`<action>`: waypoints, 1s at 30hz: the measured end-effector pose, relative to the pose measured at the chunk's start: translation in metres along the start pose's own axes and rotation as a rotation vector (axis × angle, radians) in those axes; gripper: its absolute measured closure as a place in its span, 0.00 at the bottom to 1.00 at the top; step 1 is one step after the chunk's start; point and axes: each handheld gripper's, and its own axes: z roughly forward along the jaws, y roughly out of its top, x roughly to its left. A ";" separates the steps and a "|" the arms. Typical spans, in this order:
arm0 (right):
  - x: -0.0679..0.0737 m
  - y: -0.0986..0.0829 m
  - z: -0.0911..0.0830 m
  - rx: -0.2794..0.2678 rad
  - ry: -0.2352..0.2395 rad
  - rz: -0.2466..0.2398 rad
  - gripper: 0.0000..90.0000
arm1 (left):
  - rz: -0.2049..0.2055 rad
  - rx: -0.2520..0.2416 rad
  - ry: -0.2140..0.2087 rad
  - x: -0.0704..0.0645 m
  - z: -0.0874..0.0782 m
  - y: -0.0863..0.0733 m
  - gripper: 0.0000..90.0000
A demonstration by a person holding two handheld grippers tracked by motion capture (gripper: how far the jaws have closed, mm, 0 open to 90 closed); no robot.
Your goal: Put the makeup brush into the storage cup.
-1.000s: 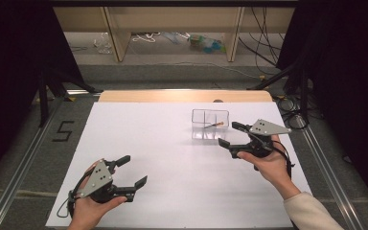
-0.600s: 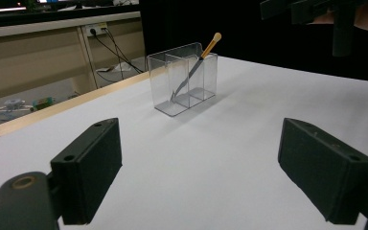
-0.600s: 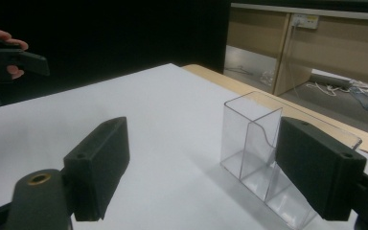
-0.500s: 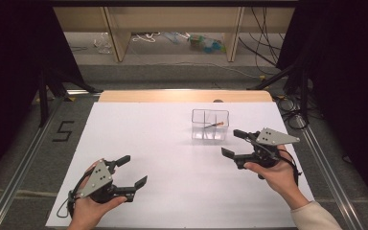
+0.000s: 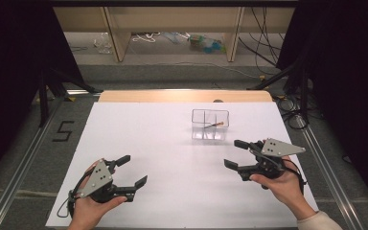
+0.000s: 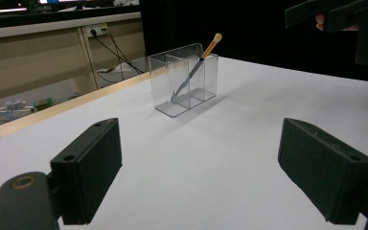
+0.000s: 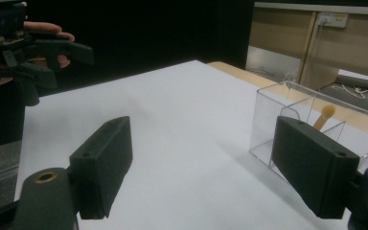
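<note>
The clear plastic box with inner dividers (image 5: 210, 124) stands on the white worktop (image 5: 163, 143), toward its far right part, and a thin tool with a tan wooden handle and a grey pointed end (image 6: 196, 67) leans inside one of its compartments, handle up and poking above the rim. From above the tool is a small streak and I cannot tell which compartment holds it. In my right gripper view the box (image 7: 311, 129) is partly covered by my own right-hand jaw and cut off at the frame's edge, so just the rounded handle tip (image 7: 327, 113) shows.

My right gripper (image 5: 242, 154) hovers just near the box, on its near-right side, not touching it, with its jaws spread wide and nothing between them. My left gripper (image 5: 132, 171) sits well apart from the box, at the near left of the worktop, its jaws also spread wide and empty; along them the box (image 6: 184, 79) stands far ahead, between the two pads. Each gripper also appears at the top corner of the other's camera.

Compared with a second ago, my right gripper has drawn back from the box toward me and a little lower in the high view, while my left gripper, the box and the tool have stayed put.
</note>
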 end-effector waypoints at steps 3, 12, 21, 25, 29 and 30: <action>0.004 -0.003 -0.002 -0.001 0.004 0.002 0.25 | 0.005 -0.001 0.001 0.001 0.000 0.000 0.16; 0.012 -0.013 -0.003 0.023 0.018 0.005 0.25 | 0.000 -0.011 -0.007 0.000 0.001 0.000 0.16; 0.013 -0.016 -0.004 0.033 0.008 -0.004 0.24 | -0.003 -0.001 -0.005 -0.001 0.002 0.000 0.16; 0.012 -0.017 -0.004 0.044 0.015 0.000 0.24 | -0.001 0.001 -0.009 0.000 0.002 0.000 0.16; 0.011 -0.019 -0.002 0.041 0.014 0.002 0.24 | -0.012 0.000 -0.010 -0.001 0.002 0.000 0.17; 0.011 -0.019 -0.003 0.052 0.015 0.001 0.24 | -0.008 0.001 -0.012 -0.001 0.003 0.000 0.17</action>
